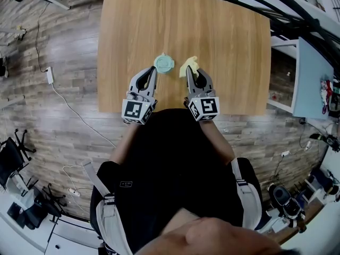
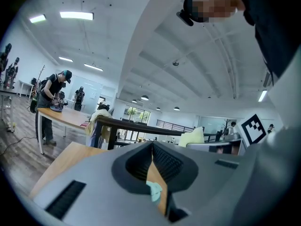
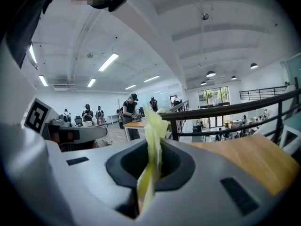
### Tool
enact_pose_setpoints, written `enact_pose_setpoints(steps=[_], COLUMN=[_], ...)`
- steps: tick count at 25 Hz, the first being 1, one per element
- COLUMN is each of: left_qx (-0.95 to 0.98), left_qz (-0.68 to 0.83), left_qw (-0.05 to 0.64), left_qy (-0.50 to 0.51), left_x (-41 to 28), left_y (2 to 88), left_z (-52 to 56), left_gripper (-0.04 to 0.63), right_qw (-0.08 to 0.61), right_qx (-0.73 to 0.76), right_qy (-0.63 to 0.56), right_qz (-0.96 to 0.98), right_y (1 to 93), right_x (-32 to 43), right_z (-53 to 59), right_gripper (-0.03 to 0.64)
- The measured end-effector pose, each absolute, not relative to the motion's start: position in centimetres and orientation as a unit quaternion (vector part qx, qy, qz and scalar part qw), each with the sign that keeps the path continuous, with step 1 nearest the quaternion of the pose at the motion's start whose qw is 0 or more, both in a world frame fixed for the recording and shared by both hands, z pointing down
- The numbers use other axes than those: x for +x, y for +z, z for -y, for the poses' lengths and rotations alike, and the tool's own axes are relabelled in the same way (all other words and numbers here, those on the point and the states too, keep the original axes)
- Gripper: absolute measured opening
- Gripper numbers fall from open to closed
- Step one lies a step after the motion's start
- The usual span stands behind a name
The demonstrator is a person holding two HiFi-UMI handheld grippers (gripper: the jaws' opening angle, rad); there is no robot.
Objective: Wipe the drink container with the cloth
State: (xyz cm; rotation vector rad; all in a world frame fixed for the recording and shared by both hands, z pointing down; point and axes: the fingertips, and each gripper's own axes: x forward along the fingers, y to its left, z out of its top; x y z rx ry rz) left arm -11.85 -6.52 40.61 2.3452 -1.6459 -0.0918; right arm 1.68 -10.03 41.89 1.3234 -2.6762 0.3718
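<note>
Right hand-held gripper (image 1: 193,72) pinches yellow cloth (image 1: 186,67); left hand-held gripper (image 1: 153,70), pressed together, teal drink container (image 1: 164,64) just beside at one o'clock.

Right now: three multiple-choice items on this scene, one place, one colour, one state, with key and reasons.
1. In the head view, the drink container stands: A) left of the cloth B) right of it C) on the floor.
2. The cloth is: A) red B) yellow C) black.
3. The right gripper is: A) wide open B) shut, empty C) shut on the cloth.
Key: A, it stands on the table left of the cloth; B, it shows pale yellow; C, the cloth is pinched between its jaws.
</note>
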Motion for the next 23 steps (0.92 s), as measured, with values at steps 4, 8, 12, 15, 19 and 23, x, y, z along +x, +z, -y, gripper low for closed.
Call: enact_pose_setpoints(steps=[4,8,12,15,19,23], left_qx=[0.809,0.809,0.81,0.808,0.807,0.807], left_qz=[0.57,0.571,0.569,0.57,0.574,0.576], left_qw=[0.138,0.137,0.138,0.142,0.138,0.127], left_qy=[-0.034,-0.033,-0.031,-0.033,-0.034,-0.035], left_x=[-11.98,-12.09,-11.93,-12.0,-12.19,-12.26], left_y=[40.66,40.79,40.91,40.99,40.87,40.49], left_z=[6.34,6.26,6.34,6.33,6.3,6.27], left_gripper=[0.023,0.023,0.023,0.023,0.023,0.023], right_qw=[0.066,0.064,0.07,0.07,0.07,0.069], right_qx=[0.441,0.447,0.448,0.447,0.447,0.448], right_qy=[0.116,0.112,0.115,0.115,0.116,0.112], right_qz=[0.887,0.885,0.884,0.885,0.884,0.884], right_y=[41.79,41.82,42.02,41.96,42.03,41.97], right_x=[1.76,1.8,1.81,1.68,1.62,1.56], right_z=[9.93,9.93,9.98,10.04,9.96,9.88], right_gripper=[0.043,0.043,0.043,0.043,0.043,0.043])
